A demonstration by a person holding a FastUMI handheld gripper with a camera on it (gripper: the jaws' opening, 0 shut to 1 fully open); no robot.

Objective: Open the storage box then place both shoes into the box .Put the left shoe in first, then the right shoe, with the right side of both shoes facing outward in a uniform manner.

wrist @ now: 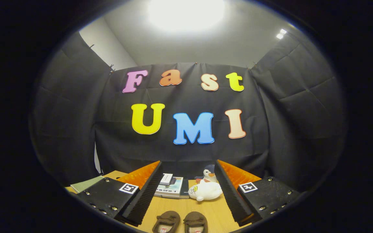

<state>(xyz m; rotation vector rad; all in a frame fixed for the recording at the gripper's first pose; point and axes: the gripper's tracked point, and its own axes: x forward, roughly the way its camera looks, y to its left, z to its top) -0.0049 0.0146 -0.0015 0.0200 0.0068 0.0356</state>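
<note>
Two brown shoes are seen side by side at the near edge of the bench, toes pointing away from the camera: the left-hand shoe and the right-hand shoe lie just beside each other, almost touching, and both are partly cut off below. They are found low down in the gap between the fingers, closer to the camera than the fingertips. Which is the left shoe and which the right of the pair cannot be told from here.

The gripper is held wide open, with nothing gripped. Its two black ridged fingers are spread well apart, the left finger on one side and the right finger on the other, each backed in orange and each carrying a square marker on its black mount.

Beyond the shoes, toward the far edge of the bench, a white plush toy is laid on the wooden top between the fingers, nearer the right one. Just behind it a small penguin toy is stood upright. Beside them, nearer the left finger, a stack of books is lain flat, with a small white box resting on top. Outside the left finger, at the bench's far left corner, a green booklet is seen.

Behind the bench the black cloth wall is hung, and a bright ceiling light is glowing overhead.
</note>
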